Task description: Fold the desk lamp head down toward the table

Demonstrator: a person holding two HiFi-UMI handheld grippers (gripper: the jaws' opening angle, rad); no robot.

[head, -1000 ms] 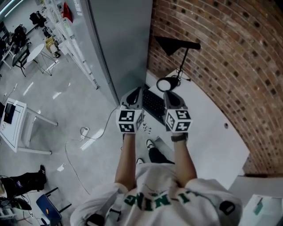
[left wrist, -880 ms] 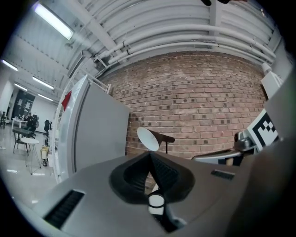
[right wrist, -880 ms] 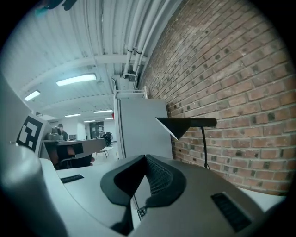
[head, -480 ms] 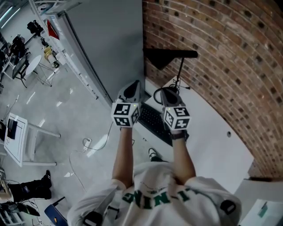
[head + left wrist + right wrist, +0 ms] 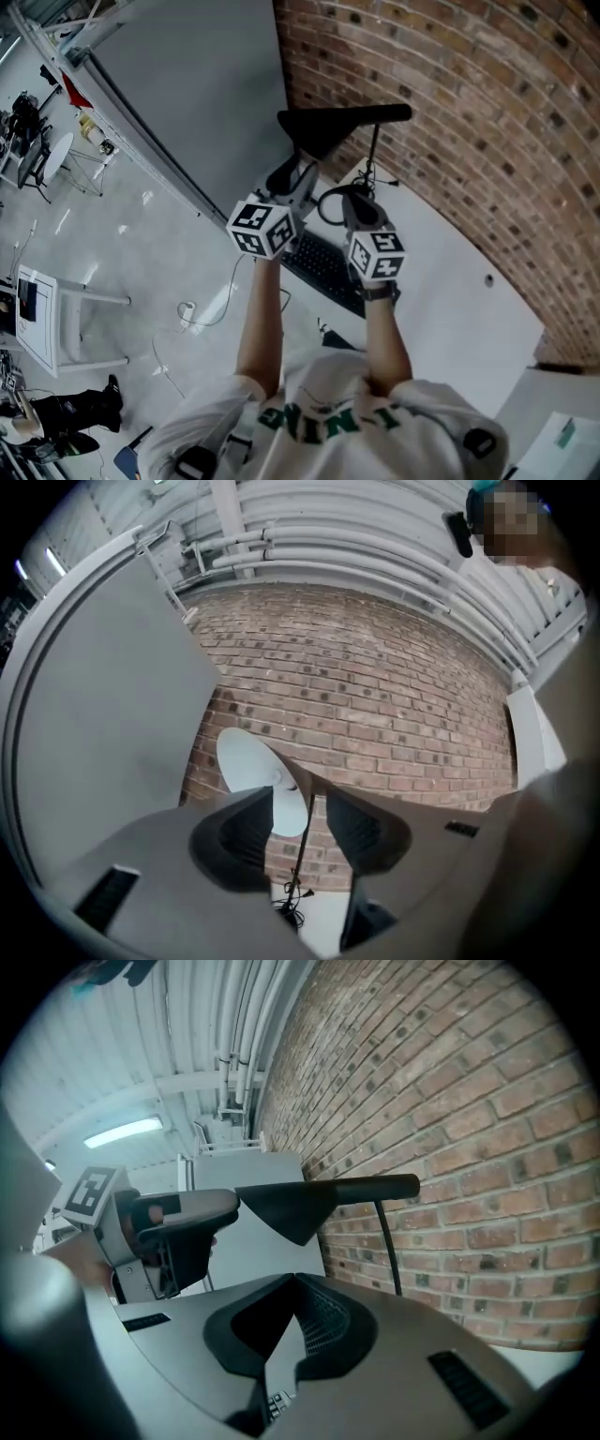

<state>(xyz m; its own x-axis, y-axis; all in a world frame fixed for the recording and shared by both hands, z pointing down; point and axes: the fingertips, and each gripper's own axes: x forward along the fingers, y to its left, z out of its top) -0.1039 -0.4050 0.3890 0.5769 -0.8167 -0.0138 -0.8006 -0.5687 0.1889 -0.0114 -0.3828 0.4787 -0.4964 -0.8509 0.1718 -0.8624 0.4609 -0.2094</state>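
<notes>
The black desk lamp head (image 5: pixel 319 131) hangs from a level arm over the white table's (image 5: pixel 450 309) far corner, on a thin stem (image 5: pixel 375 155). My left gripper (image 5: pixel 302 178) sits just below the head with its jaws opening. In the left gripper view the head's white underside (image 5: pixel 258 775) shows beyond the parted fingers, and nothing is between the pads of the gripper (image 5: pixel 314 803). My right gripper (image 5: pixel 356 199) is beside it, lower and near the stem. Its fingertips (image 5: pixel 295 1283) meet with nothing in them, and the head (image 5: pixel 291 1204) is above them.
A brick wall (image 5: pixel 469 112) runs behind the table and a grey partition panel (image 5: pixel 197 103) stands at the left. A black keyboard (image 5: pixel 323 267) lies under the grippers. A coiled cable (image 5: pixel 330 202) lies by the lamp's foot. The floor drops away at the left.
Both grippers have moved forward over the keyboard to the lamp. The left one has risen to just under the lamp head and its jaws have parted.
</notes>
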